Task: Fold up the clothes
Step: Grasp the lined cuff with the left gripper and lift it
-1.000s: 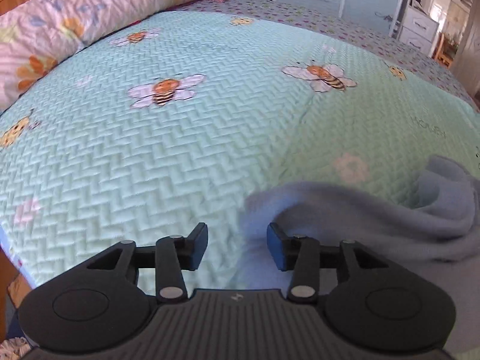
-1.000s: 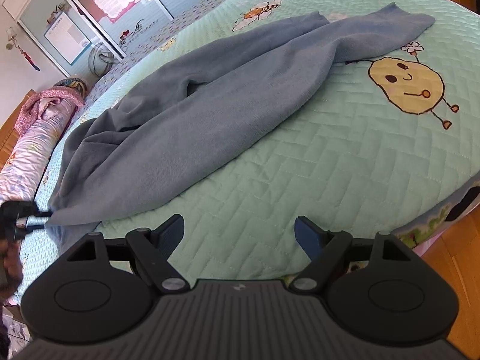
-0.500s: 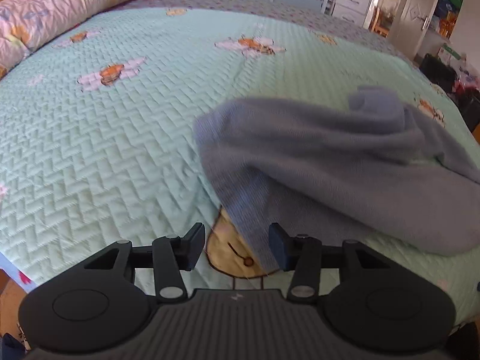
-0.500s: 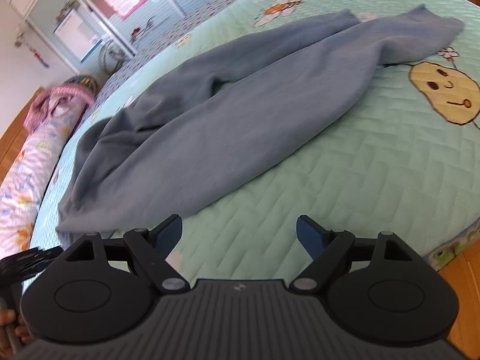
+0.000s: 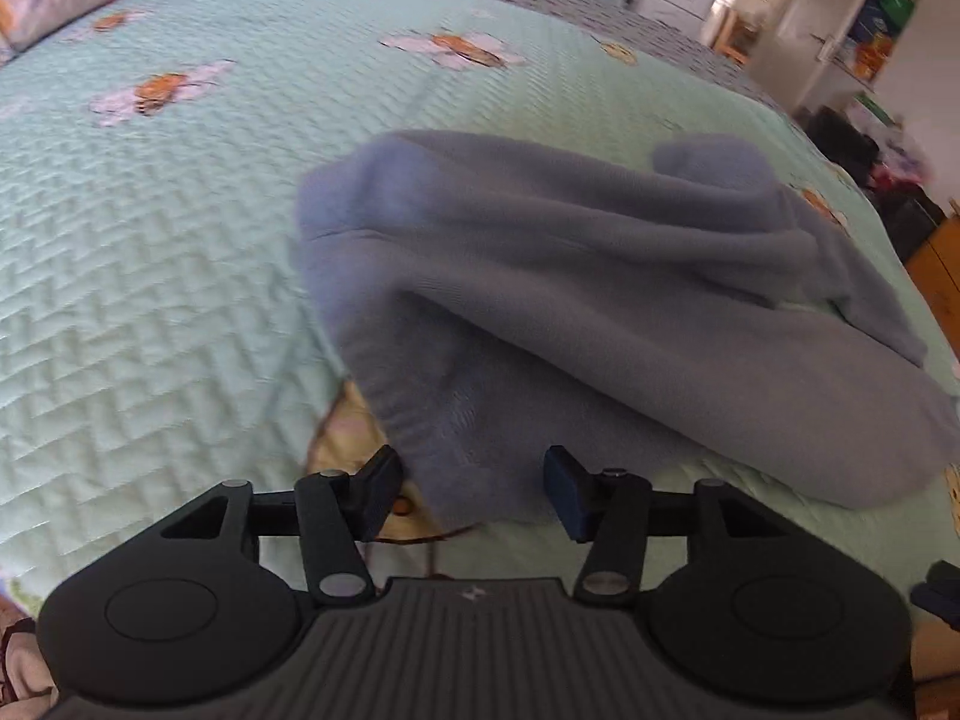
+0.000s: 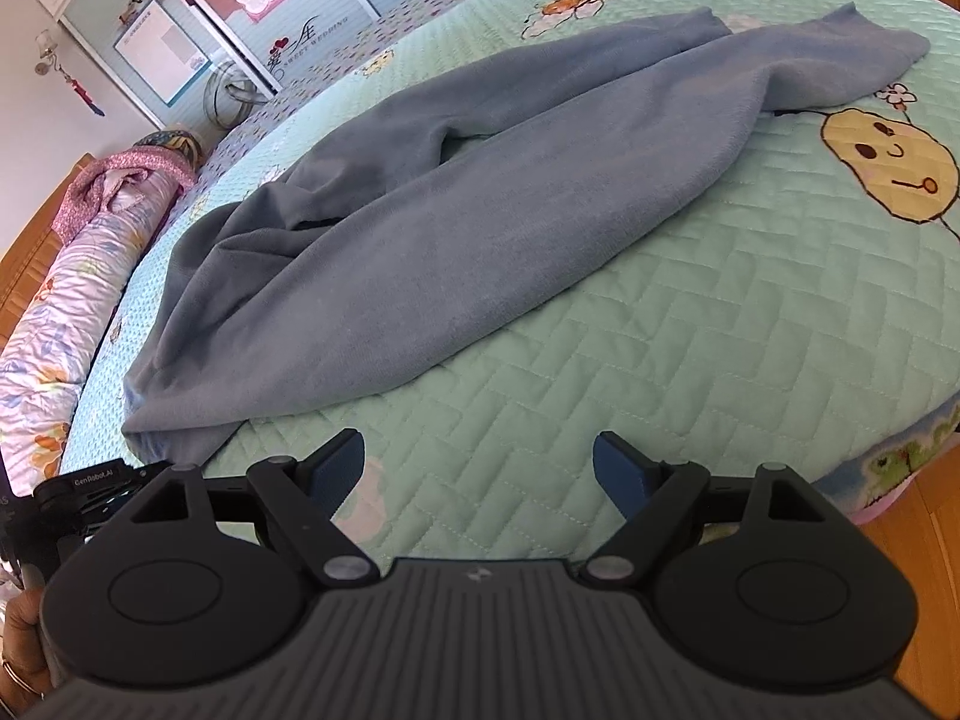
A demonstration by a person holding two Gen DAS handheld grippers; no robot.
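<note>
Blue trousers (image 6: 456, 198) lie lengthwise across the mint quilt (image 6: 690, 348); bare quilt on the near side, bed edge at right. Left gripper (image 5: 474, 483): jaws opening, waistband hem between them, pads not pressing on it. Right gripper (image 6: 477, 468): jaws spread wide over bare quilt, holding nothing. Wardrobe door (image 6: 303, 39) reads "SWEET WEDDING"; left gripper's body reads "GenRobot.AI".

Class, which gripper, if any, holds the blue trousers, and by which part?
Neither. The left gripper has opening jaws around the trousers' waistband corner; the right gripper is open.
</note>
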